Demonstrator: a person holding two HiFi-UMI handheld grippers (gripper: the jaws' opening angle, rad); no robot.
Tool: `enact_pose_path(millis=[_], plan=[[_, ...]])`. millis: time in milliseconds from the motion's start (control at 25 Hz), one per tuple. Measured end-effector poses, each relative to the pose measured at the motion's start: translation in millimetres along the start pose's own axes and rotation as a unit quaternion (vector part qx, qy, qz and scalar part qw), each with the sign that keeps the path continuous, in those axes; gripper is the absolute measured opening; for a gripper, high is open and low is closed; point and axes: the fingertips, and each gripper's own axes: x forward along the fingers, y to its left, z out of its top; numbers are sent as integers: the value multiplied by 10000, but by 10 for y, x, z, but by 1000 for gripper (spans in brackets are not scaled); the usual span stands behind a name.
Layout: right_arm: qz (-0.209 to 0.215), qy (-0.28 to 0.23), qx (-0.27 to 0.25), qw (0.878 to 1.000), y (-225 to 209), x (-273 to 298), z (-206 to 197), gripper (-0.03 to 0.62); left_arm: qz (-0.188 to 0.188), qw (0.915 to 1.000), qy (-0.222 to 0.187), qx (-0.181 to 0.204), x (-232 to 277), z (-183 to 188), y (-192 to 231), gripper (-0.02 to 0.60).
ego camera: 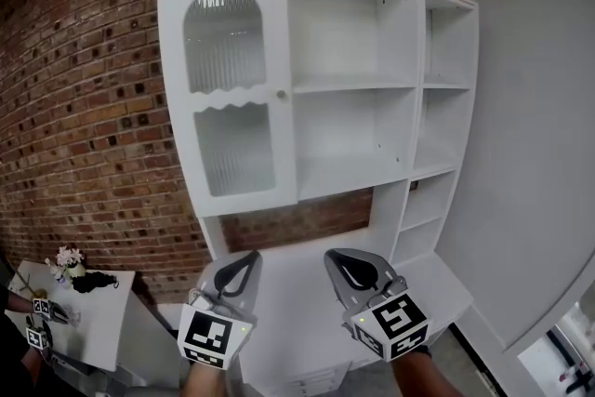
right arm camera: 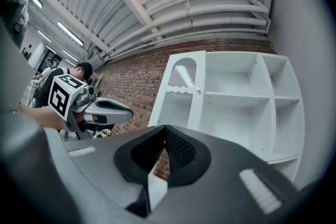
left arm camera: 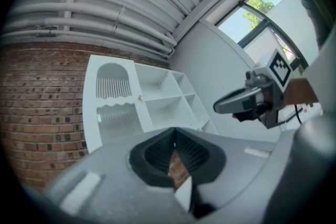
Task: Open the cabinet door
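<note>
approach step: door (ego camera: 237, 88) shut. left gripper (ego camera: 244, 260) and right gripper (ego camera: 337, 258) clenched, empty, well below the knob (ego camera: 281, 94) at door's right edge. next: raise one, release, grasp knob.

The base of the cabinet (ego camera: 416, 88) runs off the head view's bottom edge.

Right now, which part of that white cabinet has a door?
The left section: a white door with ribbed glass panels and a round knob covers it; the rest are open shelves.
</note>
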Motion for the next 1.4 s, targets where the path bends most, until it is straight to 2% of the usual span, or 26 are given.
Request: enact_pose_path(millis=[480,800,1160,1400], plan=[[-20,33,11,10000,-154,461,-77,6,-78,10000,17,-30,293,-251,308,0],[179,-58,28,9998,-400,733,-121,6,127,9998,175,22,524,-337,439,0],[321,-424,-245,9983,-810,1375,246,9,498,9982,319,97,655,-414,728,0],[-1,-671,-601,9959,-1229,1969,684,32,766,9959,466,72,545,-592,996,0]])
